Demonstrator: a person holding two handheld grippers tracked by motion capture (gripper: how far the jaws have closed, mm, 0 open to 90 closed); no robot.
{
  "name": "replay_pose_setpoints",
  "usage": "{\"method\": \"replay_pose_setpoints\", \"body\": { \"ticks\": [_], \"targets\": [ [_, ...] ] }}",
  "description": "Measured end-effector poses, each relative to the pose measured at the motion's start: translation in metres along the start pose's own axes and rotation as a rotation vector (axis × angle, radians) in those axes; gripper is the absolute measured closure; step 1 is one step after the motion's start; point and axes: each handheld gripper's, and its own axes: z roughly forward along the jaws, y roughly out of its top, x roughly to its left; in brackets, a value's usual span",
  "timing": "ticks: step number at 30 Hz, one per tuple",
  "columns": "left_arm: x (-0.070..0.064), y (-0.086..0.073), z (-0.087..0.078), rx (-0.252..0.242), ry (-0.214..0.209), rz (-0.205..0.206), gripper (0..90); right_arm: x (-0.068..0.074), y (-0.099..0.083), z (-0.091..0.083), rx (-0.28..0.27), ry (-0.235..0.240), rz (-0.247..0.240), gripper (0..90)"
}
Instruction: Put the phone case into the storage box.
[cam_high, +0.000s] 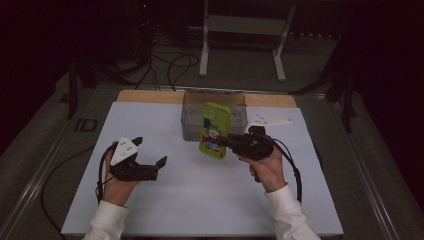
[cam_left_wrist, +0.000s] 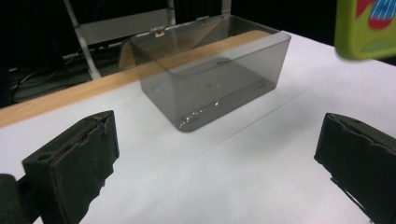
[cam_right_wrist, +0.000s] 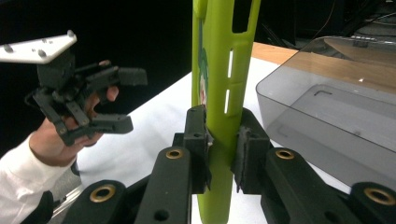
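Green case (cam_high: 215, 130) – R gripper (cam_right_wrist: 223, 140) fingers clamped.

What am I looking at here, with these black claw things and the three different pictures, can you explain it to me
A person sits at a white table holding a hand-operated two-jaw gripper in each hand. The high view looks down from above; the other two views come from cameras riding on each gripper, looking along its black jaws. The left gripper is open and holds nothing; its own view shows the jaws wide apart. The right gripper is clamped on a lime-green phone case with a cartoon clown, held upright above the table. Right behind it stands a smoky see-through plastic box with its hinged lid swung open. A white three-cornered piece shows past the right hand.
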Motion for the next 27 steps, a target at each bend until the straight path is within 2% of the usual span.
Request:
{"method": "replay_pose_setpoints", "body": {
  "ticks": [4,8,12,20,27],
  "targets": [
    [0.005,-0.012,-0.007,-0.012,0.015,-0.016,0.0,-0.001,0.002,-0.001,-0.004,-0.008,0.009,77.9],
    [0.007,-0.023,-0.013,0.005,0.049,0.003,0.0,-0.002,0.002,0.0,-0.006,-0.016,0.018,77.8],
    [0.01,-0.037,-0.019,-0.005,0.054,-0.001,0.0,-0.002,0.003,0.0,-0.006,-0.018,0.025,77.9],
    [0.014,-0.063,-0.026,0.009,0.077,-0.02,0.0,-0.003,0.005,0.001,-0.002,-0.036,0.039,77.9],
    [0.015,-0.074,-0.028,-0.006,0.092,-0.034,0.0,-0.006,0.01,0.0,-0.007,-0.048,0.066,77.9]
  ]
}}
